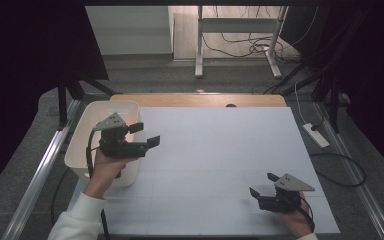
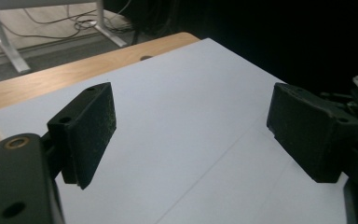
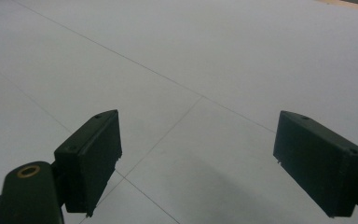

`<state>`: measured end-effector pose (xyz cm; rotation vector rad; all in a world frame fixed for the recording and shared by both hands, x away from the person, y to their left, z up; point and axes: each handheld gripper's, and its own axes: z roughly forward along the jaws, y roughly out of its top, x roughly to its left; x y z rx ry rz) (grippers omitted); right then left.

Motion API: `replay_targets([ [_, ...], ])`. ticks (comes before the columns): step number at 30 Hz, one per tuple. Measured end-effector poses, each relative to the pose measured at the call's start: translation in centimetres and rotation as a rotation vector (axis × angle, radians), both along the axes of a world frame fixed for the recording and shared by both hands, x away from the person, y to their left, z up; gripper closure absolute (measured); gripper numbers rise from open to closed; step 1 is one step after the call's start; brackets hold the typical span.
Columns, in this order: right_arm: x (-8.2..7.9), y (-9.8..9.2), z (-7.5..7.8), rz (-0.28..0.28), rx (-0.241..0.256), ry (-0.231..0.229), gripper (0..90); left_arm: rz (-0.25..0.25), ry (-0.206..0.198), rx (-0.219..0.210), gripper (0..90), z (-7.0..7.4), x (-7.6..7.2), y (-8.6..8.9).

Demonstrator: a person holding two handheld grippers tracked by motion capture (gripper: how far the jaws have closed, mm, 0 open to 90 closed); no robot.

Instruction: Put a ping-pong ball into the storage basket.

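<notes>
I hold my left gripper [image 1: 147, 134] spread empty beside the white plastic bin [image 1: 80, 145], likely to reach in; my right gripper [image 1: 263, 184] rests released on the white table [image 1: 220, 150].

Table [image 1: 215, 150] across the middle of the frame, bin [image 1: 87, 127] on its left edge, left gripper [image 1: 147, 135] held over the bin's right rim, right gripper [image 1: 264, 186] at lower right, power strip [image 1: 315, 135] on the floor at right

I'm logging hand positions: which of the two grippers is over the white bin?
The left gripper, held raised at the white bin on the table's left edge. The right gripper sits low over the white sheet, near the front right.
</notes>
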<state>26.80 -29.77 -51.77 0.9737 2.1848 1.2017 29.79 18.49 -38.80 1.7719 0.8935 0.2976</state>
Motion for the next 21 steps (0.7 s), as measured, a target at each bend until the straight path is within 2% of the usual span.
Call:
replay_targets([
  [10, -0.1, -0.1, 0.3, -0.007, 0.002, -0.008, 15.1, -0.083, -0.014, 0.006, 16.1, -1.8, -1.9, -2.8],
  [13, 0.0, 0.0, 0.2, -0.004, -0.001, -0.007, 15.1, -0.077, -0.049, 0.052, 16.2, -2.6, -2.6, -3.7],
  [15, 0.0, -0.1, 0.2, -0.004, -0.002, -0.005, 15.1, -0.088, -0.059, 0.062, 16.2, -3.1, -3.0, -4.1],
  [21, -0.1, -0.1, 0.2, 0.000, 0.002, -0.006, 15.1, -0.102, -0.053, 0.054, 16.3, -4.5, -3.8, -4.6],
])
